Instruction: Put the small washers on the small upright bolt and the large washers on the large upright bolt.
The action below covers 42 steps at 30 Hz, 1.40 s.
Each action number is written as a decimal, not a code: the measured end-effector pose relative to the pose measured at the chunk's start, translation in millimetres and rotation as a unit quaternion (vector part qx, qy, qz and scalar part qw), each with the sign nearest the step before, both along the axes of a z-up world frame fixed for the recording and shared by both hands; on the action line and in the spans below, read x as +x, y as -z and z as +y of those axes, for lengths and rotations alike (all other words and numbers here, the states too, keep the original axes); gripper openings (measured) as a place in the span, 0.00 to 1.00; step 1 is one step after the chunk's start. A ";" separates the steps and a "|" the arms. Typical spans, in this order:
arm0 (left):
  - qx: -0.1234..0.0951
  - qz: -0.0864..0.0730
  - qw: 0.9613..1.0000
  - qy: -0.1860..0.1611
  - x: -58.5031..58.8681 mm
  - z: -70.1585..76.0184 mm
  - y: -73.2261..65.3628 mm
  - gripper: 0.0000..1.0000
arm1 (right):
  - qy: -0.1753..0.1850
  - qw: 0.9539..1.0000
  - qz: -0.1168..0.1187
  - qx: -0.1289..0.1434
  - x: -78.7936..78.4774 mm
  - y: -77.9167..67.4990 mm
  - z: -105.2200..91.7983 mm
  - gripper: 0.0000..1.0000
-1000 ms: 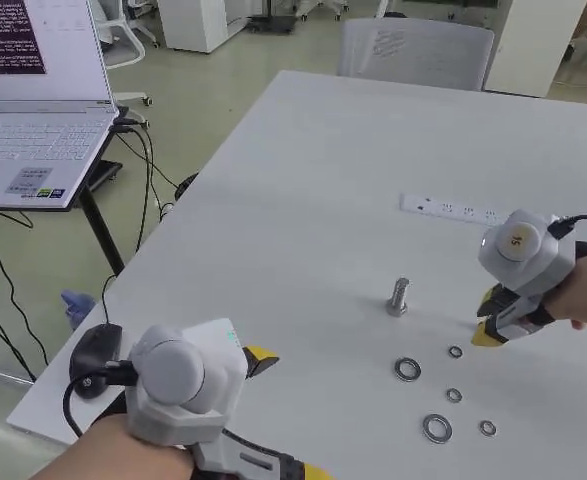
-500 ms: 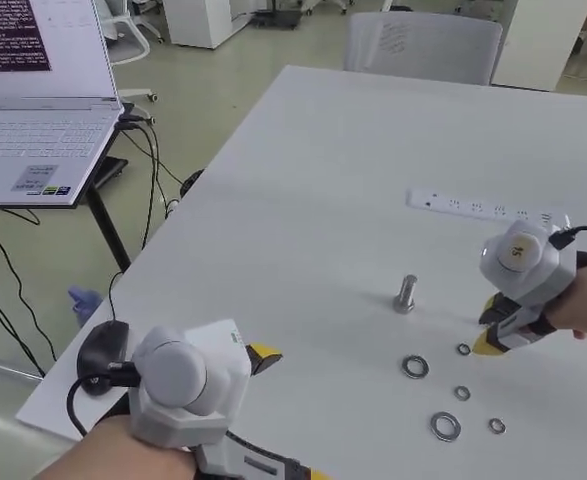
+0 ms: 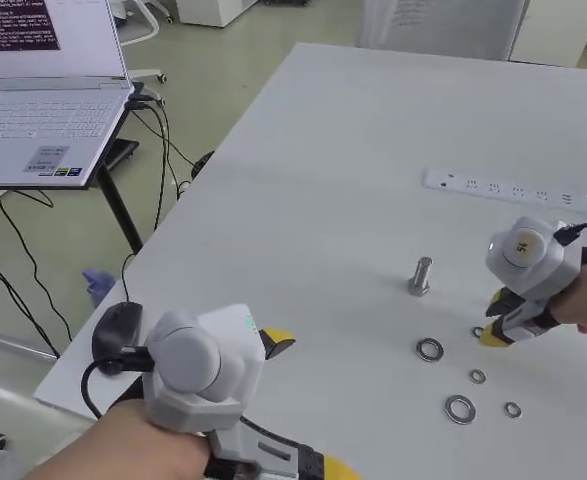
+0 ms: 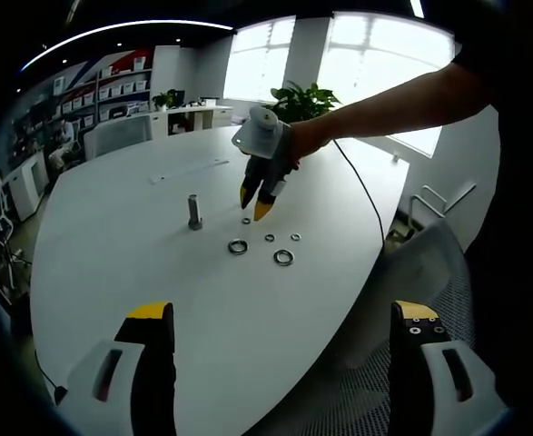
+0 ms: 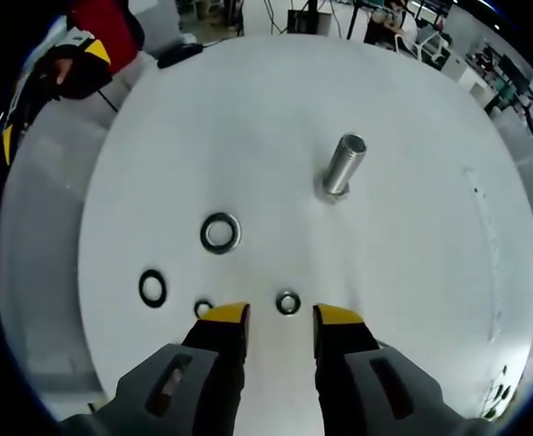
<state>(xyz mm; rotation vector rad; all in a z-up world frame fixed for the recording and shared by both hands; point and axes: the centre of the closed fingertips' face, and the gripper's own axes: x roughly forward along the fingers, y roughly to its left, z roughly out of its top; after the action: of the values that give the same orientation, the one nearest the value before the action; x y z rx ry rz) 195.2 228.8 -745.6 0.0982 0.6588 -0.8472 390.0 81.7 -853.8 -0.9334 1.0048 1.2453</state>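
Right gripper view looks along the right gripper (image 5: 281,314), whose yellow-tipped jaws stand a little apart with nothing between them, so it is released. Just ahead of the jaw tips, on the white tabletop (image 5: 411,300), lies a small silver metal washer (image 5: 289,302), and a second small washer (image 5: 202,309) lies just beside one jaw tip. Further on are a large silver metal washer (image 5: 221,232) and another large washer (image 5: 152,288), and beyond them a grey upright steel bolt (image 5: 341,168) stands on its head, well apart from the gripper. In the head view all the washers lie between this bolt and the near edge of the tabletop. The left gripper (image 4: 282,313) waits close to that near edge, with its jaws wide apart and empty. I judge that the step in hand is the reach for the first small washer, because no washer sits on the bolt yet. The next move calls for lowering the jaws on both sides of the thin ring and closing on its rim; such a flat ring may slide on the smooth surface. Whether this bolt is the small one or the large one I cannot tell.
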 end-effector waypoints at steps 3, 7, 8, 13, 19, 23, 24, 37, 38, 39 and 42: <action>0.000 0.001 1.000 -0.002 0.1 1.0 0.4 0.99 | 0.000 1.000 -0.002 -0.002 0.8 3.6 -0.4 0.30; 0.001 0.002 1.000 -0.003 -0.2 2.8 1.4 0.99 | 0.000 1.000 -0.002 -0.003 1.2 7.0 0.0 0.29; 0.001 0.002 1.000 -0.003 -0.2 3.0 1.4 0.99 | 0.001 1.000 -0.001 -0.005 1.2 8.6 0.0 0.29; 0.000 0.005 1.000 -0.003 -1.3 3.2 2.7 0.98 | 0.003 1.000 0.003 -0.007 1.1 13.2 -0.5 0.29; 0.000 0.007 1.000 -0.004 -1.9 4.5 4.0 0.97 | 0.003 1.000 0.003 -0.008 0.7 14.9 0.6 0.29; -0.001 0.008 1.000 -0.005 -2.0 5.5 3.8 0.97 | 0.004 1.000 0.005 -0.007 1.6 15.9 2.0 0.29; -0.001 0.008 1.000 -0.005 -2.0 5.7 3.9 0.97 | 0.004 1.000 0.006 -0.007 1.6 15.9 2.0 0.29; -0.001 0.008 1.000 -0.006 -1.2 6.9 3.8 0.95 | 0.004 1.000 0.004 -0.019 1.6 16.1 1.2 0.23; -0.001 0.008 1.000 -0.006 -1.4 7.0 4.0 0.95 | 0.004 1.000 0.004 -0.020 1.4 15.9 1.1 0.23; -0.001 0.009 1.000 -0.005 -2.0 7.2 4.7 0.95 | 0.004 1.000 0.005 -0.020 1.3 15.9 1.1 0.22; -0.001 0.010 1.000 -0.005 -3.0 7.8 5.3 0.95 | 0.002 1.000 0.003 -0.025 1.2 16.2 1.2 0.19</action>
<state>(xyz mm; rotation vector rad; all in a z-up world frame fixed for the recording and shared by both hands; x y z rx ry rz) 192.2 236.5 -750.9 0.0849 0.6770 -0.8397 391.2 82.9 -870.0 -0.9664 1.0472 1.2244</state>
